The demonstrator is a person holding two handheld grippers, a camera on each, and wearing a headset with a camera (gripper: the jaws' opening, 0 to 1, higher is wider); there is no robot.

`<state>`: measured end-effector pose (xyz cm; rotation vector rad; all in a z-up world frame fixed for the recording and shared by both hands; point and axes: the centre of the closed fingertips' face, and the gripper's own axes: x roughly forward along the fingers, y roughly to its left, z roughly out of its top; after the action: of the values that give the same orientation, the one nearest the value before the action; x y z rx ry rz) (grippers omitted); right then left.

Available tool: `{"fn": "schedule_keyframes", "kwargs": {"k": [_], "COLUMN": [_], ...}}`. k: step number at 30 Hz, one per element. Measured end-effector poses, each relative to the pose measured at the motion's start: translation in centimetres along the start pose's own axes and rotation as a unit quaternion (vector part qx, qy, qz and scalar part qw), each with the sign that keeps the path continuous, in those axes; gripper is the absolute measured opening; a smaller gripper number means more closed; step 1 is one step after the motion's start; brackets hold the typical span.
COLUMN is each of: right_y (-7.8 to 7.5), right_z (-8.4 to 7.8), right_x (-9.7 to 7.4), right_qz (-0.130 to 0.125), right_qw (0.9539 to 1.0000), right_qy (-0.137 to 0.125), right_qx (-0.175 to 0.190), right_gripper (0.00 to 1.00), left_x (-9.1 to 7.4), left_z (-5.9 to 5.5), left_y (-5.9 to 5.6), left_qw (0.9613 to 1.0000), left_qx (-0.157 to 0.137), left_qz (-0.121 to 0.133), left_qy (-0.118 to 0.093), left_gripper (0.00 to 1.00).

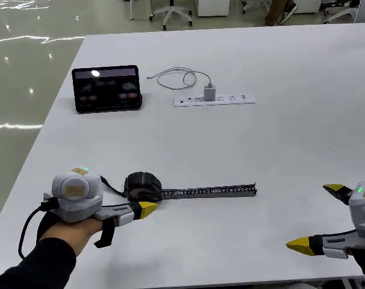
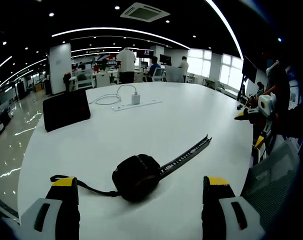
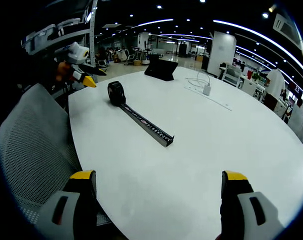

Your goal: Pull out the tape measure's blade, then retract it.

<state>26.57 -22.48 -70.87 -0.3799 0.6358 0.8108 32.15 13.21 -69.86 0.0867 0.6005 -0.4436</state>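
Observation:
A black tape measure (image 1: pixel 142 186) lies on the white table (image 1: pixel 243 144), its blade (image 1: pixel 212 191) pulled out to the right and resting flat. My left gripper (image 2: pixel 141 181) is open, its jaws spread wide on either side of the case (image 2: pixel 136 176), not touching it. One yellow fingertip (image 1: pixel 147 208) sits just beside the case. My right gripper (image 1: pixel 317 216) hangs open near the table's front right, well clear of the blade's end hook (image 1: pixel 252 189). In the right gripper view the tape measure (image 3: pixel 115 92) and blade (image 3: pixel 147 125) lie ahead of that gripper (image 3: pixel 159 175).
A dark tablet (image 1: pixel 106 88) stands at the back left. A white power strip (image 1: pixel 214 99) with a plugged charger and coiled cable (image 1: pixel 179 78) lies behind the tape. A mesh chair (image 3: pixel 31 150) is at the table's edge. People stand far off.

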Motion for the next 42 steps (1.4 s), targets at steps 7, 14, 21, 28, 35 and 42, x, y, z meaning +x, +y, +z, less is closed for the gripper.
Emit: {"fn": "schedule_keyframes", "kwargs": {"k": [7,14,21,28,35,42], "right_y": [-0.6,-1.3,-1.8,-1.3,-1.3,-1.5], "right_z": [0.7,1.4,2.3,3.7,3.4,4.1], "right_x": [1.1,2.7,4.4,6.3,8.5,10.2], "right_qz": [0.012,0.027,0.046,0.097,0.142,0.174], "right_qw": [0.9998,0.9989,0.9966,0.987,0.9727,0.9551], "right_qy": [0.006,0.018,0.032,0.036,0.094,0.117], "right_qx": [-0.017,-0.032,-0.06,-0.123,-0.157,-0.21], "right_gripper": [1.0,1.0,1.0,0.93,0.93,0.89], "left_x": [1.2,3.0,4.2,5.2,6.1,6.5], "left_z": [0.6,0.1,-0.7,-0.9,-0.7,-0.6], "left_y": [-0.3,-0.4,-0.1,0.0,0.1,0.5], "left_qw": [0.9999,0.9979,0.9939,0.9931,0.9938,0.9923], "left_qx": [-0.012,-0.04,-0.083,-0.08,-0.059,-0.064], "left_qz": [0.01,0.05,0.072,0.084,0.091,0.102], "left_qy": [-0.003,-0.004,-0.008,-0.017,-0.022,-0.026], "left_gripper": [1.0,1.0,1.0,1.0,1.0,1.0]}}
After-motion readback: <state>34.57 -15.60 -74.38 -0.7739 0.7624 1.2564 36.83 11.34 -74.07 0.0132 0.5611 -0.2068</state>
